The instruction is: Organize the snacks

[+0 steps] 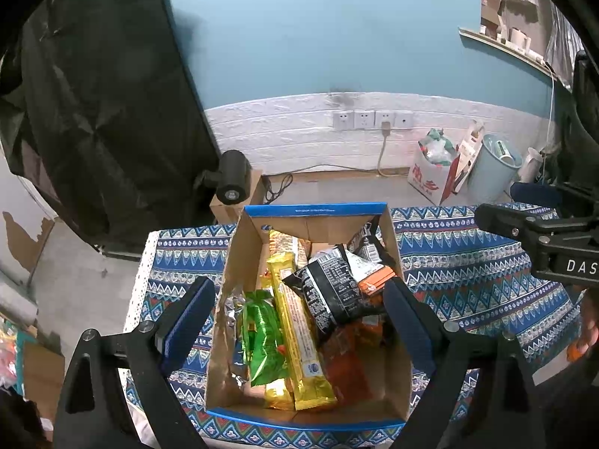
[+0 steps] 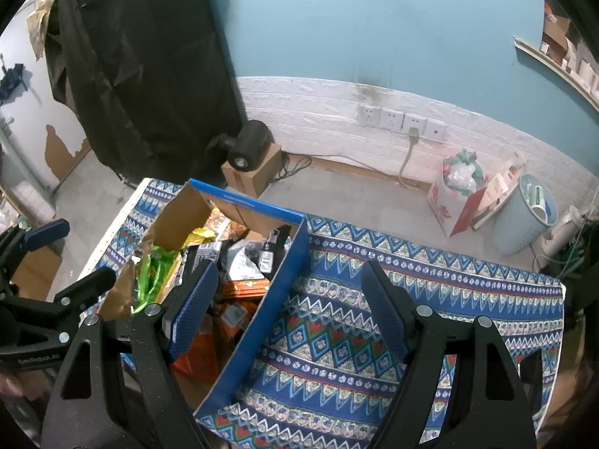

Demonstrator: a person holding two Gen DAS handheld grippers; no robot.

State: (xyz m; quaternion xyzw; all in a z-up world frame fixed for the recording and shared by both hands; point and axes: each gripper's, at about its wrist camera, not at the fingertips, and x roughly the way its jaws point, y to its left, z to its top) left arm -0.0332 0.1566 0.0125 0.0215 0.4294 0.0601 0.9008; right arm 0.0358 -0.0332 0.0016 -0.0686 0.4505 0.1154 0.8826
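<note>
An open cardboard box [image 1: 314, 209] with a blue rim stands on a blue patterned tablecloth [image 1: 468, 269]. Inside lie a green packet [image 1: 262, 333], a long yellow packet [image 1: 299, 336], a black packet [image 1: 329, 288] and orange packets [image 1: 348, 366]. My left gripper [image 1: 299, 318] hangs open above the box, one finger over each side wall, holding nothing. One of the right gripper's fingers [image 1: 498, 219] shows at the right edge. In the right wrist view my right gripper [image 2: 290, 307] is open and empty, straddling the box's blue right wall [image 2: 269, 299]. The left gripper [image 2: 69, 258] shows at the far left.
The tablecloth [image 2: 355, 355] stretches bare to the right of the box. On the floor beyond the table stand a white bag [image 1: 430, 183], a pale blue bin [image 1: 494, 168] and a black device on a small carton [image 1: 232, 179]. A black drape [image 1: 105, 112] hangs at the left.
</note>
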